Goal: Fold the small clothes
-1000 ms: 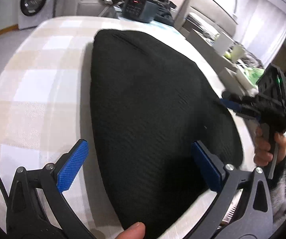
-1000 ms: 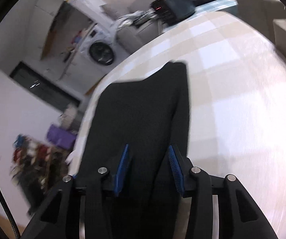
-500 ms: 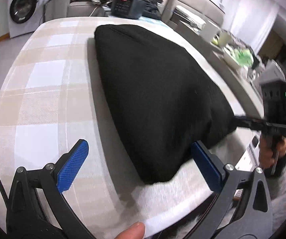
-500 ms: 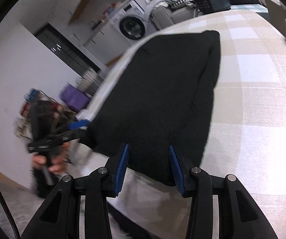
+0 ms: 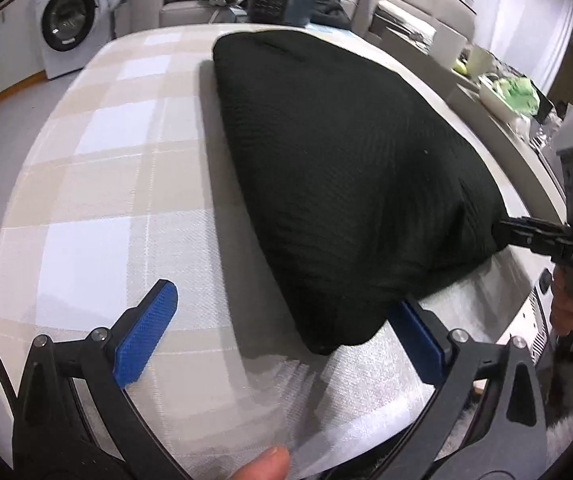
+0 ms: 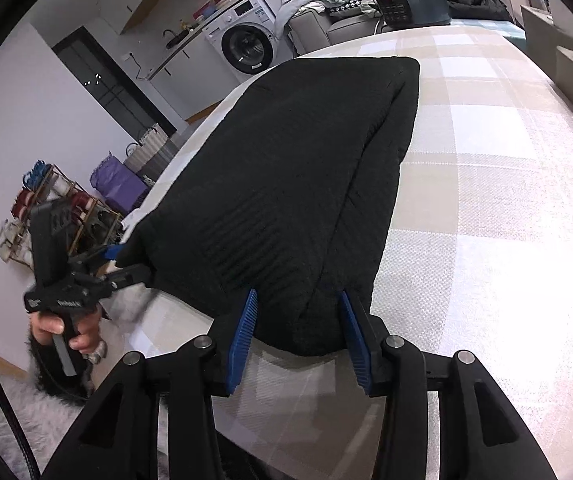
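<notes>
We see the table (image 5: 134,184), covered in a checked cloth, carrying everything. The black knit garment (image 5: 346,168) lies flat on the table, its long axis running from the table's near edge toward its far end, with both near corners just short of that near edge. The right gripper (image 6: 298,332) is at one near corner by the table's edge, its jaws drawn partway in and pinching a bunched fold. The left gripper (image 5: 284,300) is at the other near corner, its jaws spread wide around the tip and not pressing. We judge that the left must close before any lift toward the table's far end.
</notes>
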A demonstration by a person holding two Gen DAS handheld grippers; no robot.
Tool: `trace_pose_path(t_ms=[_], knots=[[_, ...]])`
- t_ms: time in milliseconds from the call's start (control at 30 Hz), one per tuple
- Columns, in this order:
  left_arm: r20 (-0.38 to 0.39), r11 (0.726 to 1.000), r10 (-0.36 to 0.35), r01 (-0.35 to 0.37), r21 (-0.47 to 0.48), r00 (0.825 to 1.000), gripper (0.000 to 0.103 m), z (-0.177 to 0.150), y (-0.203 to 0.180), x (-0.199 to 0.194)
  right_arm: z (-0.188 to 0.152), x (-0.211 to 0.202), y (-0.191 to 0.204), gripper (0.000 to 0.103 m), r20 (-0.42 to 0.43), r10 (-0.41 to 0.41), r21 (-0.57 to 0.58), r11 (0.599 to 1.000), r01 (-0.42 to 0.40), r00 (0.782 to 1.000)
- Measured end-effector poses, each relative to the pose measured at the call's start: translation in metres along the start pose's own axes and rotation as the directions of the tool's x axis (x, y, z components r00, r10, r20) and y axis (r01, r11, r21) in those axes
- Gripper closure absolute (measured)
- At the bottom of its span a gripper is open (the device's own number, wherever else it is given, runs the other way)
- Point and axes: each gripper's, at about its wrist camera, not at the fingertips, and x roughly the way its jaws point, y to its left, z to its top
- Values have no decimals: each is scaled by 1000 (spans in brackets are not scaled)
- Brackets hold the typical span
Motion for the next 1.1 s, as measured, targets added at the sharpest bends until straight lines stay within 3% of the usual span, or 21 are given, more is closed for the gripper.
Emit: trace_pose_path(t_ms=[67,100,200,367,433,600,833,1100], knots=[[12,1000,7,-7,-7,1000,1,1,3,-2,-1,-5,7,83,37,-7,-53,999,9,999],[16,1000,6,-6,-9,1000,1,1,4,-3,-1,-9,9,88,63,-3,-64,998,7,998],[12,1000,10,-10,-12,1000,1,2,8,-4,-4,-24,8,93,100,9,-68,998,-2,995],[-49,999,19,-21,-26,999,1,-2,25,4,-14,-16,-16,95,32,-1,-6,1000,1,999],[-39,1000,25,-25,-8,999,1,-6,31,2,-19,-15,-23,95,20,-12,24,1000,11,1000],[-48,999,-6,5,-36,999,1,-7,43,-5,-17,-19,-20,91,20,-5,15,1000,4,1000],[-37,998,-15,13,-56,999,1,-6,46,-2,-18,-24,-21,62,52,43,21,999,-44,998],[-34,997,-32,29,-76,999,1,-3,47,-1,-16,-22,5,60,44,36,-130,991,-30,998]])
